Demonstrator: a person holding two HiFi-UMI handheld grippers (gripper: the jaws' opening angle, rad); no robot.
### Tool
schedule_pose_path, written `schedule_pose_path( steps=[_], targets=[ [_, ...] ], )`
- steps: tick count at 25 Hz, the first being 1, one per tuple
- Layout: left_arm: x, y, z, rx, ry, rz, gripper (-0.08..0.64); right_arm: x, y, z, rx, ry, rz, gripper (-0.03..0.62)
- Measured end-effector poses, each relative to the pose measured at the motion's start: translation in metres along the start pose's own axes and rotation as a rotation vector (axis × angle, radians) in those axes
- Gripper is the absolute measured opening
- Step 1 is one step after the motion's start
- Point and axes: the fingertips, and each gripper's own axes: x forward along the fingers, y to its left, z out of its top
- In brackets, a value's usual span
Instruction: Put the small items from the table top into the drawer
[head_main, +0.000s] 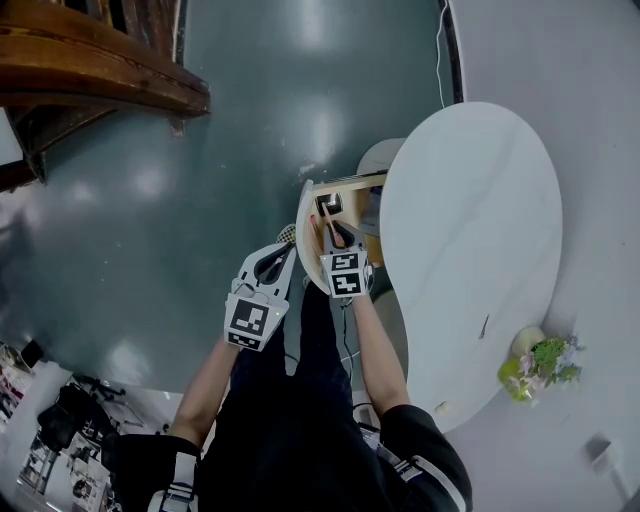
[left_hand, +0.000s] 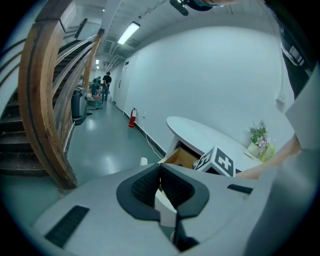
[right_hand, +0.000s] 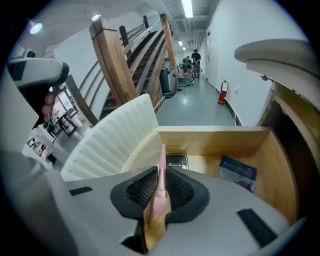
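Pink stick (right_hand: 161, 167): thin, maybe a pen or a file, can't tell which. It's pinched edge-on between the pads of the right gripper (right_hand: 161, 186), which points steeply down into the open drawer (right_hand: 215, 137). The stick is above the drawer floor and not lying in it yet. My read is that the long axis runs along the jaws so it goes in tip first without snagging the drawer walls.

The drawer is pulled out from the table's (head_main: 470, 230) edge on the person's side, with its ribbed white front (right_hand: 107, 140) swung well clear. That leaves the whole wooden box open from above. Already in it are a black box (right_hand: 176, 161) against the back wall and a blue packet (right_hand: 238, 171) toward the side under the table top. Bare wood shows between them, likely the drop spot.

The left gripper (head_main: 283, 247) has its pads pressed together with nothing between them. It sits just beside the drawer front, over the floor, parked out of the right one's way by the look of it.

On the table top, a thin dark item (head_main: 484, 326) lies near the end closest to the person, just inboard of a flower pot (head_main: 545, 358) on that edge. So the task reads as partly done.

The table top is smooth white and oval. The floor (head_main: 200, 200) is glossy grey-green and throws back the ceiling lights. The room is a long white-walled corridor, with a wooden staircase (left_hand: 45, 100) along one side and a fire extinguisher (left_hand: 132, 117) on the wall.
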Motion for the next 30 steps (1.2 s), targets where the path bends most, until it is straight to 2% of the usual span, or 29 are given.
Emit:
schedule_pose_path(
  steps=[4,14,19,22,30],
  targets=[
    [-0.001,0.002,-0.004,-0.005,0.009,0.000,0.020,0.018,-0.001,-0.008,0.039,0.059,0.009,0.069],
    [-0.001,0.011,-0.001,0.000,0.007,0.005,0.020,0.038,-0.005,-0.012,0.086,0.082,0.000,0.070],
    [-0.004,0.013,-0.002,-0.002,0.009,0.007,0.020,0.038,-0.004,-0.013,0.101,0.070,0.006,0.074],
    [-0.006,0.013,-0.004,-0.002,0.014,0.006,0.020,0.037,-0.003,-0.013,0.093,0.064,0.016,0.117],
    [-0.009,0.005,0.000,0.003,0.003,0.000,0.020,0.027,-0.003,-0.003,0.085,0.040,0.012,0.120]
  ],
)
